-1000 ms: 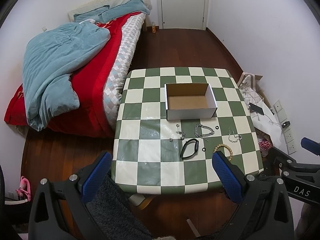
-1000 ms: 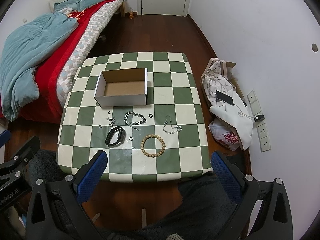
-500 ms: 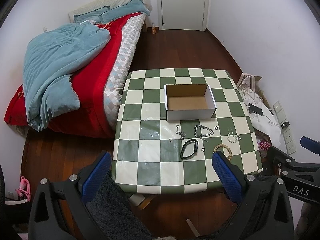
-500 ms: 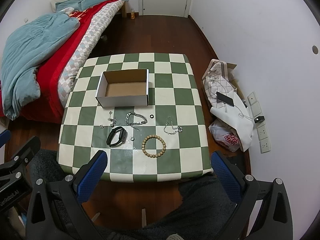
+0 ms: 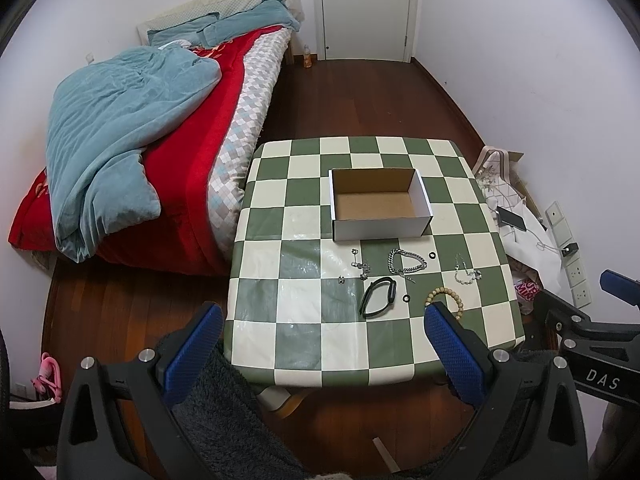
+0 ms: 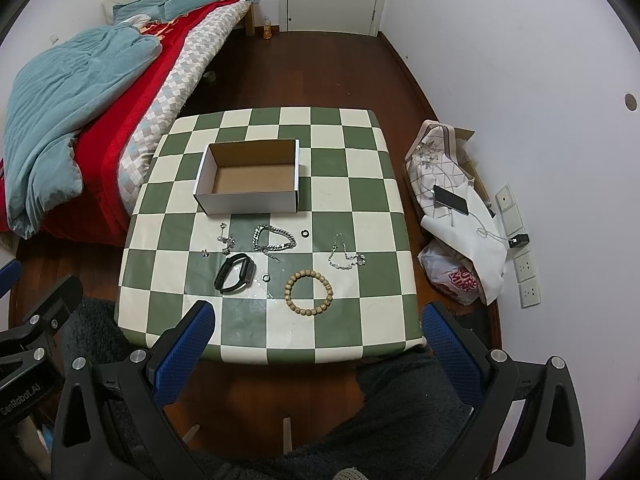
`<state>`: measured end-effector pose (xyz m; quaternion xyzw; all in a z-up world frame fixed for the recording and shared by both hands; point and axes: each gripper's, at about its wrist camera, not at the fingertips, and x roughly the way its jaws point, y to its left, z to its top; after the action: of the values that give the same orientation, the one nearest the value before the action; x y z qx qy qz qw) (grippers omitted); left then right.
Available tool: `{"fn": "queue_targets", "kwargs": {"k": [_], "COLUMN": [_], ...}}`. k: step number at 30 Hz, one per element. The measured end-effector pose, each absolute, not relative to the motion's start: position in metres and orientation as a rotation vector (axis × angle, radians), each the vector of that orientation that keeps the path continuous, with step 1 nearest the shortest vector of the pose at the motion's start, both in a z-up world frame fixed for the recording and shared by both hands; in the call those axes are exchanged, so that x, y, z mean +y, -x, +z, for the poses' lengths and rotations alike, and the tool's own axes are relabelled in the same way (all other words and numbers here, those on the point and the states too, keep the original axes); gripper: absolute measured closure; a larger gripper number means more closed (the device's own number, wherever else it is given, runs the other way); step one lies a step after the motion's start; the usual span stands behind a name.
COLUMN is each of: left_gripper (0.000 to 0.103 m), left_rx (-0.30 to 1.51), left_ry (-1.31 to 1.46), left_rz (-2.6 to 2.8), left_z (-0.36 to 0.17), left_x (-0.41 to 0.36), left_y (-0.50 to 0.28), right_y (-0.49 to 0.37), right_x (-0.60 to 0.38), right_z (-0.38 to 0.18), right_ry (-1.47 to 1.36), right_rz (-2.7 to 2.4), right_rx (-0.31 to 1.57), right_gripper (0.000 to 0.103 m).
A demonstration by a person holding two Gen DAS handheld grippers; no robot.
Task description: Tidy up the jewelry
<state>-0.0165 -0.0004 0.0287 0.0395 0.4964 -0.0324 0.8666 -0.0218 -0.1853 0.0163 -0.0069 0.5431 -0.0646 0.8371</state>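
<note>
An empty white cardboard box stands on the green-and-white checkered table. In front of it lie a black wristband, a wooden bead bracelet, a thick silver chain, a thin silver chain, small silver pieces and two small black rings. My left gripper and my right gripper are both open and empty, held above the table's near edge.
A bed with a red cover and blue blanket stands left of the table. Bags, a phone and cables lie on the floor at the right wall. A white door is at the back. Dark wooden floor surrounds the table.
Both views have shifted slightly, so the table sits a little lower in frame. The jewelry and box have not moved. Both grippers stay open.
</note>
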Motion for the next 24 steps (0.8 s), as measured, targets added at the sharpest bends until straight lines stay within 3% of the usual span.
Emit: {"fn": "queue_targets", "kwargs": {"k": [24], "left_gripper": [0.000], "left_rx": [1.041], "left_ry": [-0.076], "left_rz": [-0.068], "left_z": [0.0288], "left_x": [-0.0011], "left_y": [0.0178], "right_y": [0.0223], "right_x": [-0.1843], "right_z": [0.0166], "right_ry": [0.020], "right_rz": [-0.134], "right_rx": [1.138], "right_gripper": [0.000]}}
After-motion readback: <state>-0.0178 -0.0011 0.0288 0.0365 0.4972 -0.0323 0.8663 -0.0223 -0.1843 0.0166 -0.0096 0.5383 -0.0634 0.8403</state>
